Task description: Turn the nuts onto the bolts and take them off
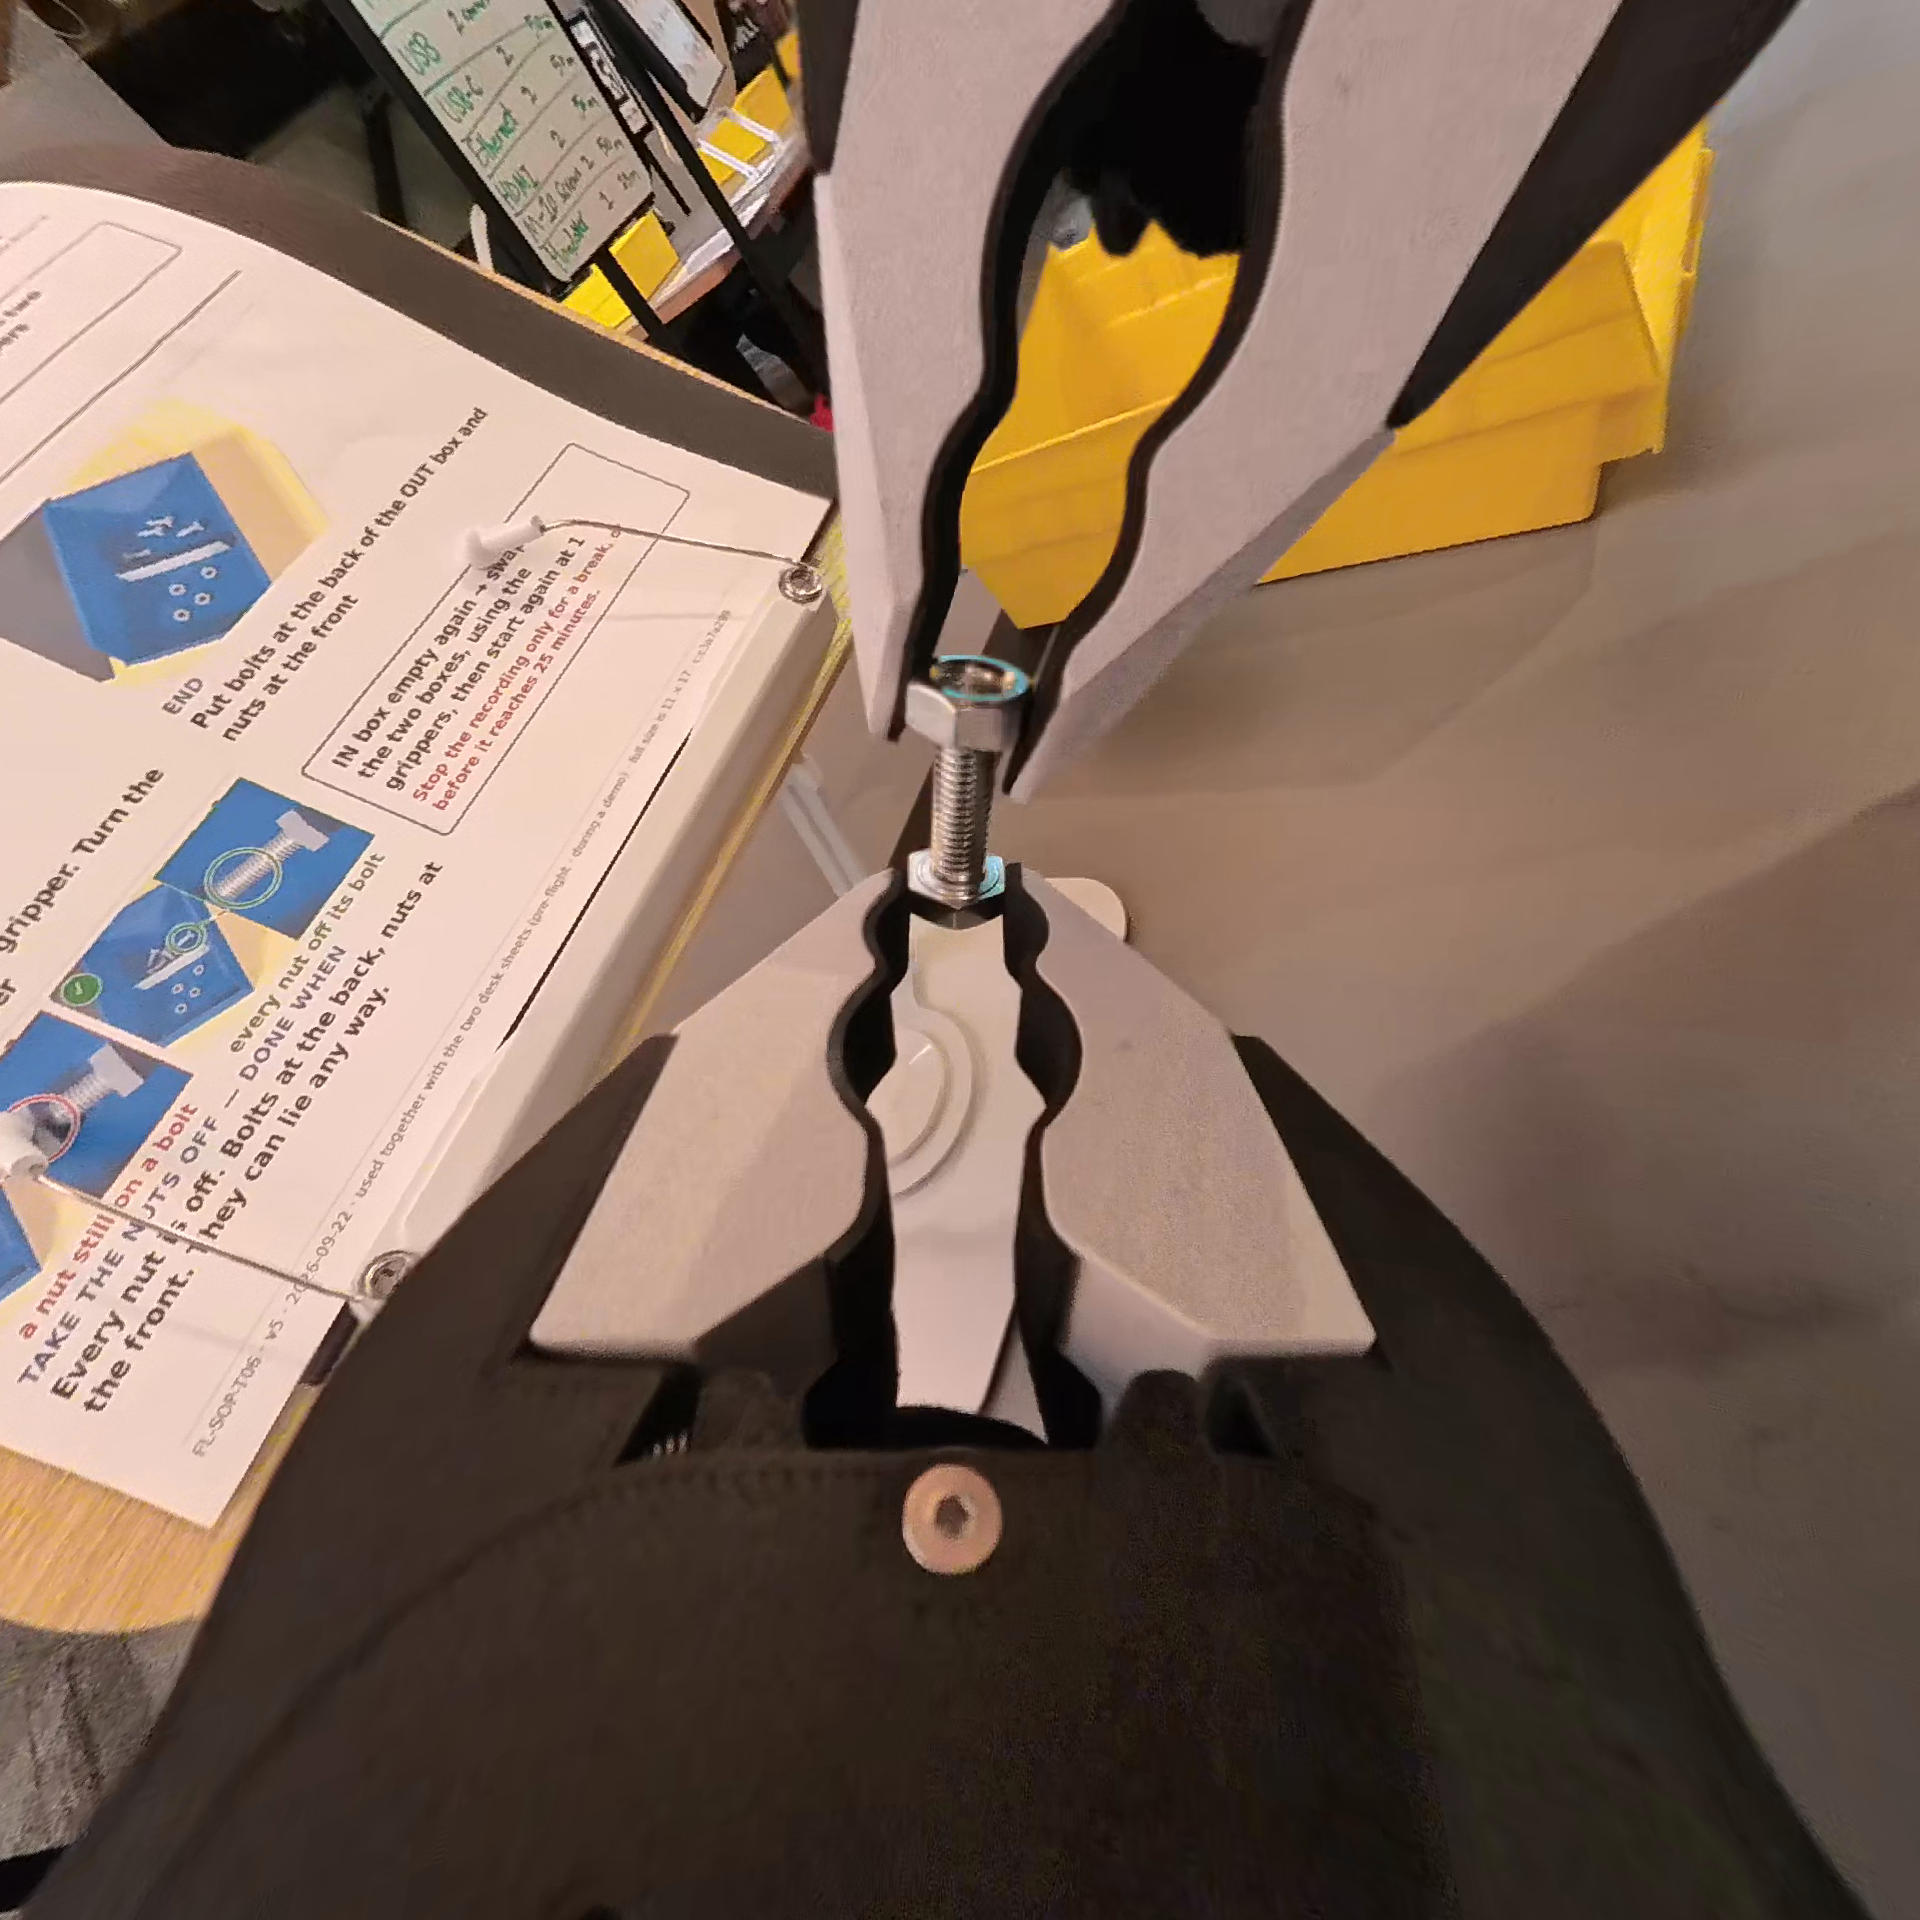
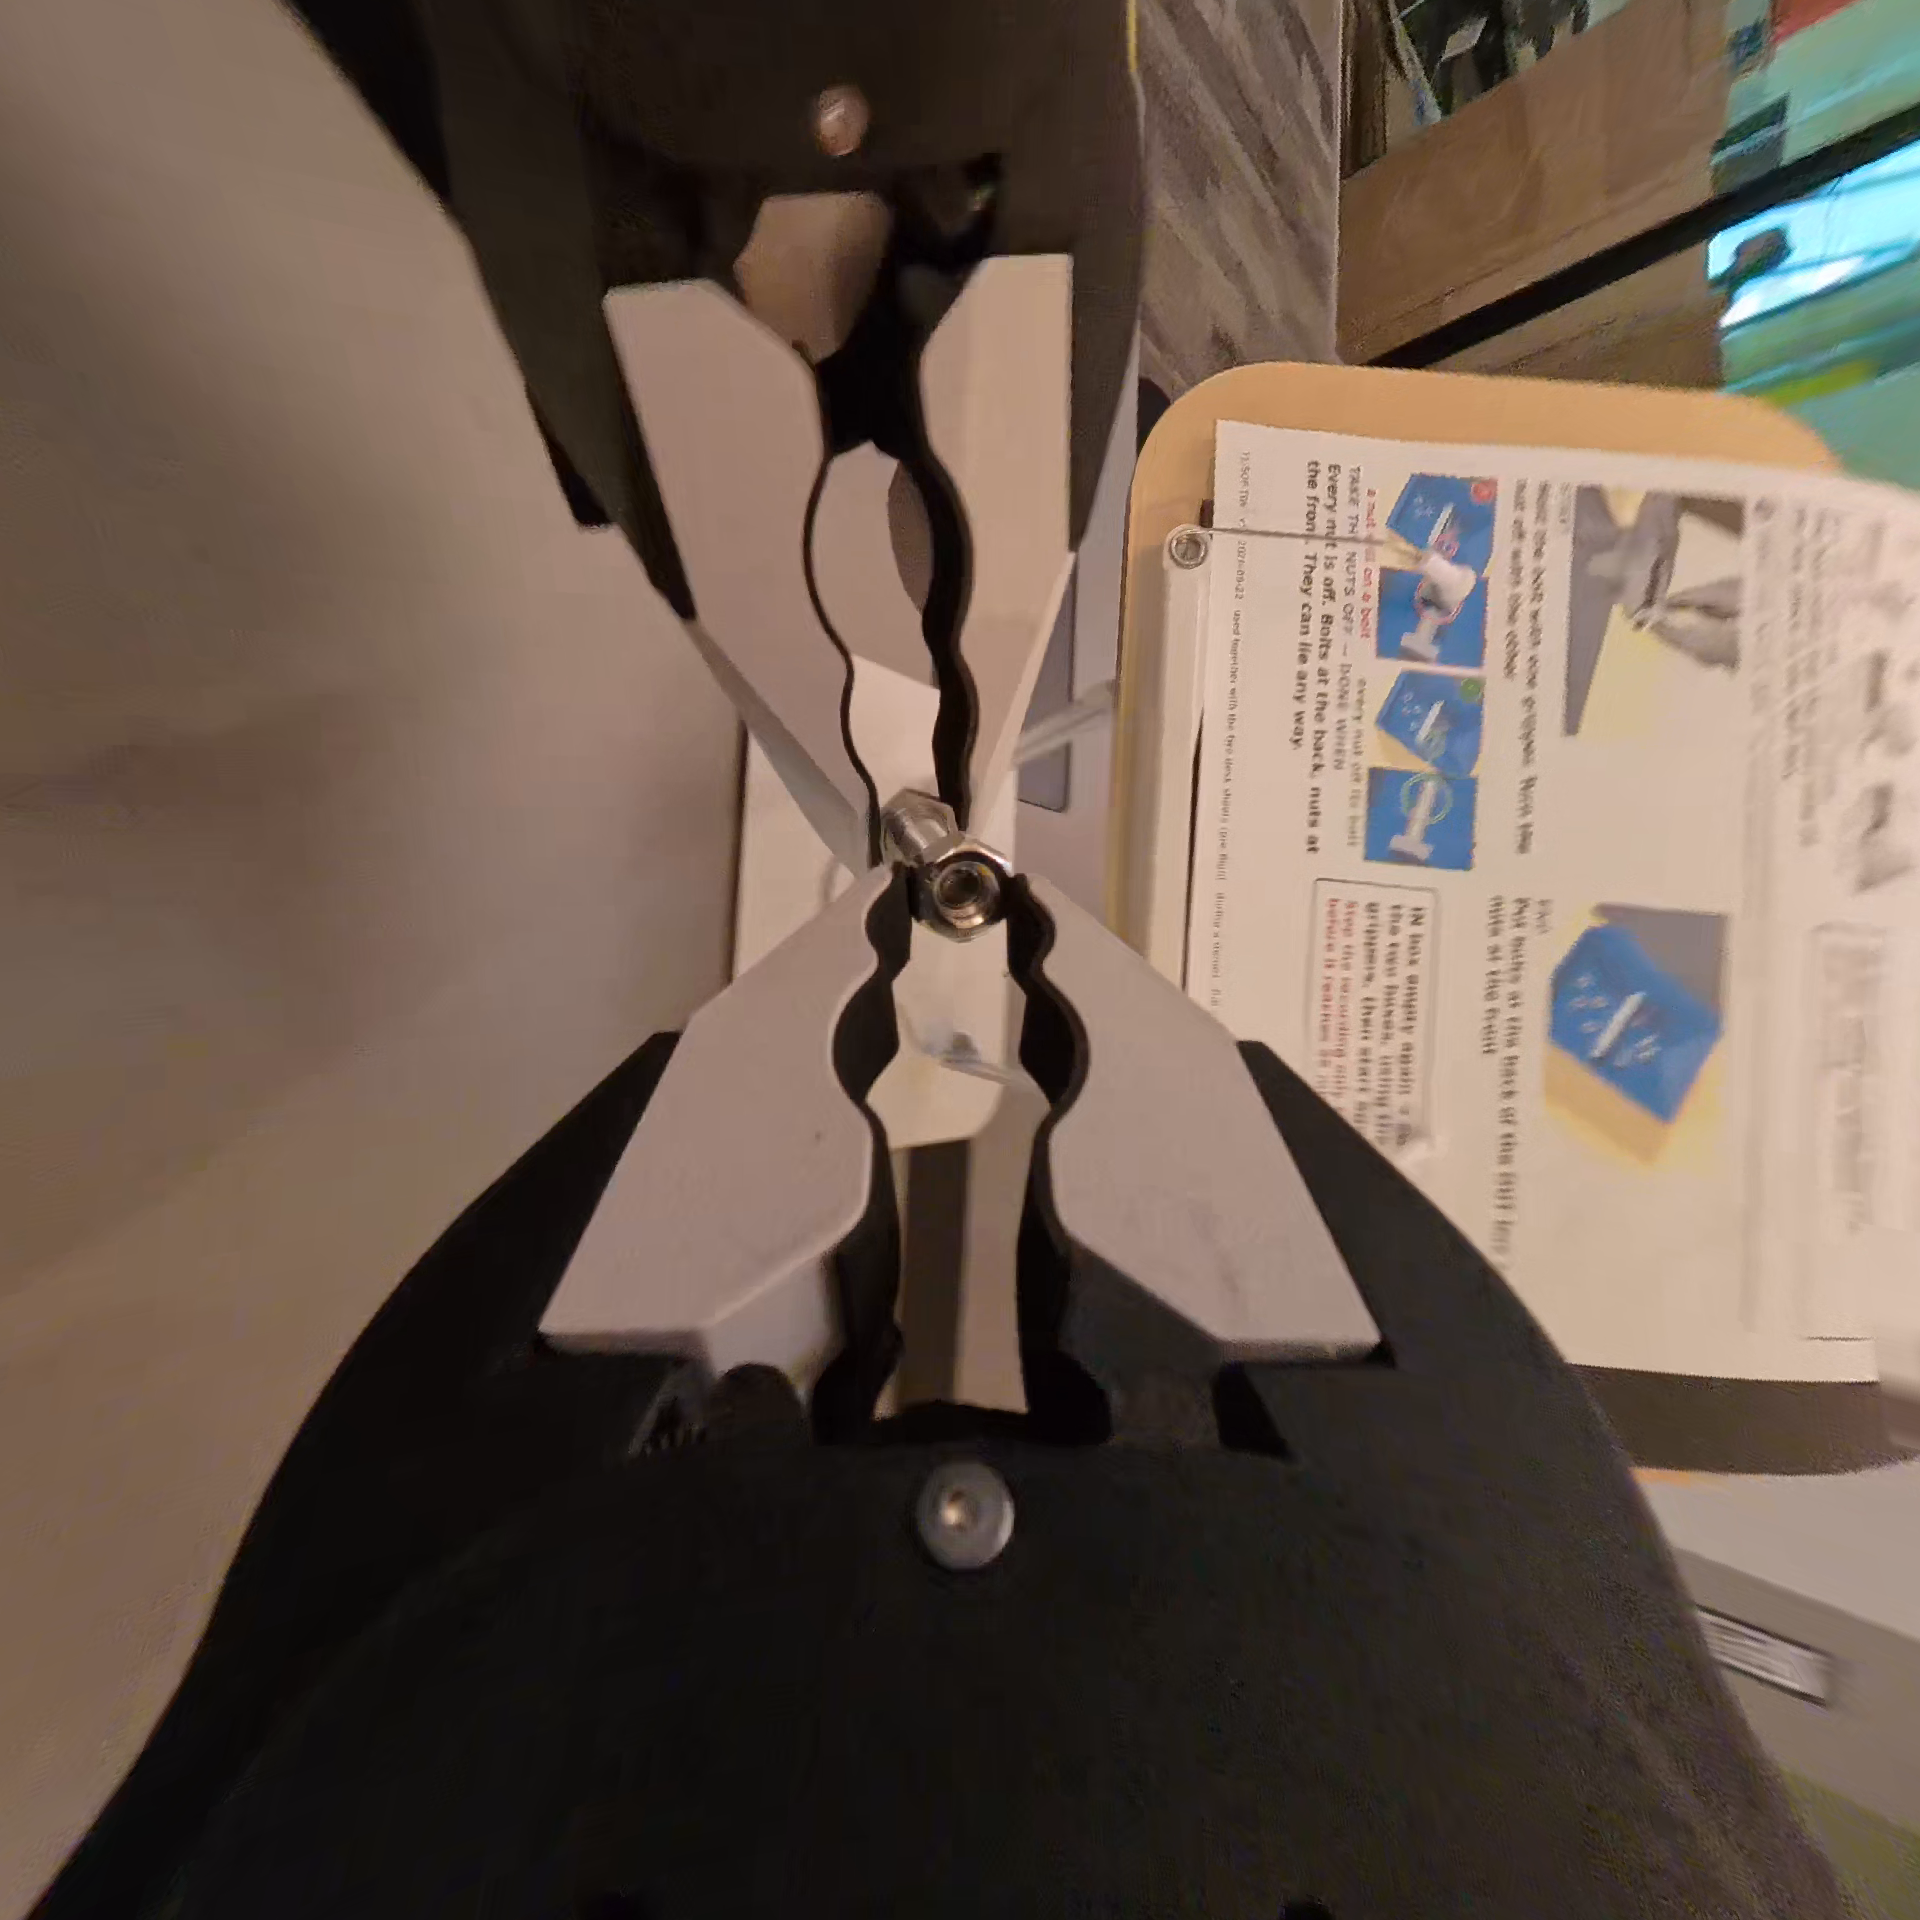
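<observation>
At frame centre, the bolt (image 1: 961, 800) is clamped by the left gripper (image 1: 954, 902), and the nut (image 2: 961, 890) is pinched by the right gripper (image 2: 958, 894), so turning is possible.

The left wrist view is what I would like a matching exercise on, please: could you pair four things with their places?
Things:
1. nut
2. bolt
3. yellow bin
4. instruction sheet

Places:
A. gripped at its near end by the left tongs
B. lying at the left, under thin wire holders
C. pinched in the right tongs, at the bolt's far tip
D. on the grey table, behind the right tongs

Pairs: 1-C, 2-A, 3-D, 4-B
</observation>
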{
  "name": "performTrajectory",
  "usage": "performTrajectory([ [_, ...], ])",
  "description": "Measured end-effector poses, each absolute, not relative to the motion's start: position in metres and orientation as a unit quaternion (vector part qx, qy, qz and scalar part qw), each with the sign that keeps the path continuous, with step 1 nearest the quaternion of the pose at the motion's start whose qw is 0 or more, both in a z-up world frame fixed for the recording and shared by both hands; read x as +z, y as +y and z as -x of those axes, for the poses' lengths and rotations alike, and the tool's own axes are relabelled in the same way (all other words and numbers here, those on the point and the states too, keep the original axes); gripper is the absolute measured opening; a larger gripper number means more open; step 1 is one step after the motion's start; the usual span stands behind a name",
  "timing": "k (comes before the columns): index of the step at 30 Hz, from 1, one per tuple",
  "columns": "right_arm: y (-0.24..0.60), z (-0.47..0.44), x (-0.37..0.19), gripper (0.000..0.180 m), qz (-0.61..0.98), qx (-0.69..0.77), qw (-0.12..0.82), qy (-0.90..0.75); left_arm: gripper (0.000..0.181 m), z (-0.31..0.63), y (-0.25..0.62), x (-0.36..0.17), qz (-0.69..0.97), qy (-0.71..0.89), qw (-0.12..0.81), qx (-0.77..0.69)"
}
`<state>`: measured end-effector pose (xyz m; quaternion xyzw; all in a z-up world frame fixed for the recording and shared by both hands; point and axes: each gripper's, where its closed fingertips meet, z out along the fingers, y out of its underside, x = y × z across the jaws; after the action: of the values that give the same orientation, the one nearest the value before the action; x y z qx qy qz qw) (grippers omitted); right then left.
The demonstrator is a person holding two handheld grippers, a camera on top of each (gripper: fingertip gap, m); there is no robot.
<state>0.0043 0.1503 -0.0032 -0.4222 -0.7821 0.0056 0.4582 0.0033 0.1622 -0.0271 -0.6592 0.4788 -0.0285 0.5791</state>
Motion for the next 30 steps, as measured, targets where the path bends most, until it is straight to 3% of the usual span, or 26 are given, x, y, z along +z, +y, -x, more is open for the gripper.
performTrajectory([
  [1, 0.151, -0.006, -0.004, 0.016, 0.401, -0.025, 0.461, -0.791, 0.016, -0.004, 0.161, -0.028, 0.659, 0.481, 0.577, -0.034],
  [5, 0.146, -0.004, -0.003, 0.016, 0.366, -0.051, 0.467, -0.803, 0.016, -0.006, 0.159, -0.029, 0.659, 0.485, 0.573, -0.047],
  [11, 0.152, -0.011, 0.017, 0.037, 0.44, 0.066, 0.489, -0.75, 0.016, -0.002, 0.162, -0.025, 0.661, 0.47, 0.583, -0.047],
  [15, 0.157, -0.015, 0.027, 0.038, 0.515, 0.154, 0.474, -0.698, 0.016, 0.002, 0.167, -0.024, 0.669, 0.453, 0.589, -0.037],
  [26, 0.154, 0.008, 0.017, 0.033, 0.625, 0.275, 0.41, -0.605, 0.016, 0.01, 0.175, -0.021, 0.677, 0.429, 0.598, -0.008],
  [30, 0.155, 0.01, 0.01, 0.016, 0.625, 0.257, 0.407, -0.615, 0.016, 0.01, 0.174, -0.019, 0.676, 0.429, 0.599, -0.008],
])
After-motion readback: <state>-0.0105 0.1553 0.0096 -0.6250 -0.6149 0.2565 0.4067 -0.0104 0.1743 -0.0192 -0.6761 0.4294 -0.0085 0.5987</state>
